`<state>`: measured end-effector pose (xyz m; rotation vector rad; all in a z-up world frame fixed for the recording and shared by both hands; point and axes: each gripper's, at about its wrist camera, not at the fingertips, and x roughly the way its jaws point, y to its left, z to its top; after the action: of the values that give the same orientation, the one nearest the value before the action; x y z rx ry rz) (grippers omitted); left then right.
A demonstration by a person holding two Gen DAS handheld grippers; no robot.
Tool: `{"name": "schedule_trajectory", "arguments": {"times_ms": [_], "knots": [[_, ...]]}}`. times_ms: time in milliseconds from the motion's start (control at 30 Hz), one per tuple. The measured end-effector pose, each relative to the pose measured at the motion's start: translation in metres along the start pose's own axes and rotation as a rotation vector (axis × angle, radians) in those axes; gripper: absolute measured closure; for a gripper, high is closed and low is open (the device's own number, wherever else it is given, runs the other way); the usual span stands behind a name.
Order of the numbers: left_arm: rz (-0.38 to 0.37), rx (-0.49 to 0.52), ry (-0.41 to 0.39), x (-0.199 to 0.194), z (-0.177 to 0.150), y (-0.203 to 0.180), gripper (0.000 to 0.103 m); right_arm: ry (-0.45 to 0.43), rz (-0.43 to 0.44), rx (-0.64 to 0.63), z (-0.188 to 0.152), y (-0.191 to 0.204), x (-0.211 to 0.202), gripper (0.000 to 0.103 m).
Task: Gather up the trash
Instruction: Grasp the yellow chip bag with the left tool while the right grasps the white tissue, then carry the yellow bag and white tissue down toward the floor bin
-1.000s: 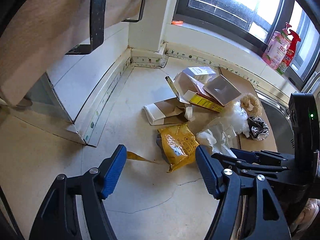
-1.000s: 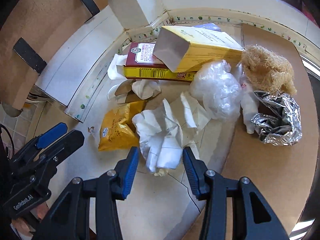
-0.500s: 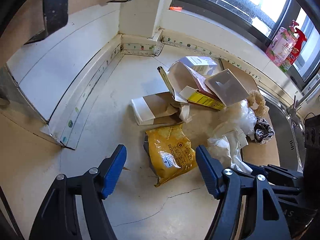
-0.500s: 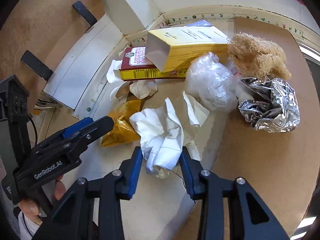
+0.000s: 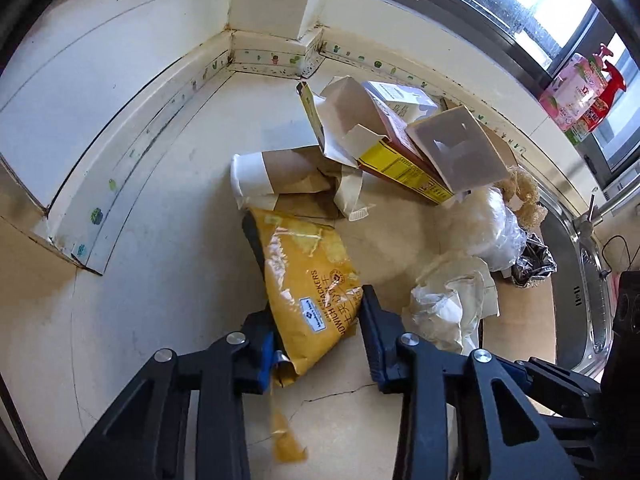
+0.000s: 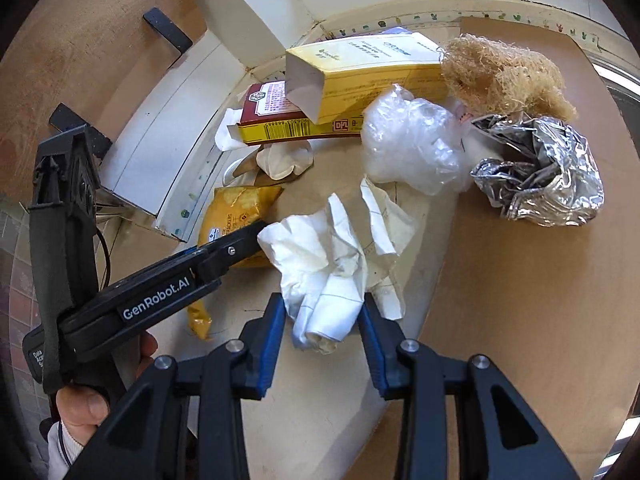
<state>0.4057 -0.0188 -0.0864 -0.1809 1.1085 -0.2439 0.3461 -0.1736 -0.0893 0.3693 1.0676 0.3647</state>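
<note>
Trash only: open yellow carton (image 6: pixel 360 76) (hollow, nothing visible inside) atop another box (image 6: pixel 280 120).

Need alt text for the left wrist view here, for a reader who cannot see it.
The left gripper is closing its blue-padded jaws around a yellow cracker bag lying on a pale countertop. Behind the bag sits a trash pile: a torn brown paper bag, opened cardboard boxes, crumpled white paper and clear plastic wrap, below a bright window.

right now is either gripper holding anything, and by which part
Left gripper is closing on the yellow cracker bag at its lower end. Right gripper clamps the crumpled white paper at its near end.
</note>
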Motion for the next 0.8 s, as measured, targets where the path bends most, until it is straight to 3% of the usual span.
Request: {"name": "schedule_trajectory", "arguments": {"times_ms": [200, 800], "knots": [[-0.002, 0.068, -0.045, -0.038, -0.027, -0.006, 0.077, -0.017, 0.020, -0.004, -0.015, 0.008, -0.023, 0.066], [-0.073, 0.186, -0.122, -0.193, -0.147, -0.015, 0.078, -0.104, 0.136, -0.104, -0.100, 0.067, -0.134, 0.066]]}}
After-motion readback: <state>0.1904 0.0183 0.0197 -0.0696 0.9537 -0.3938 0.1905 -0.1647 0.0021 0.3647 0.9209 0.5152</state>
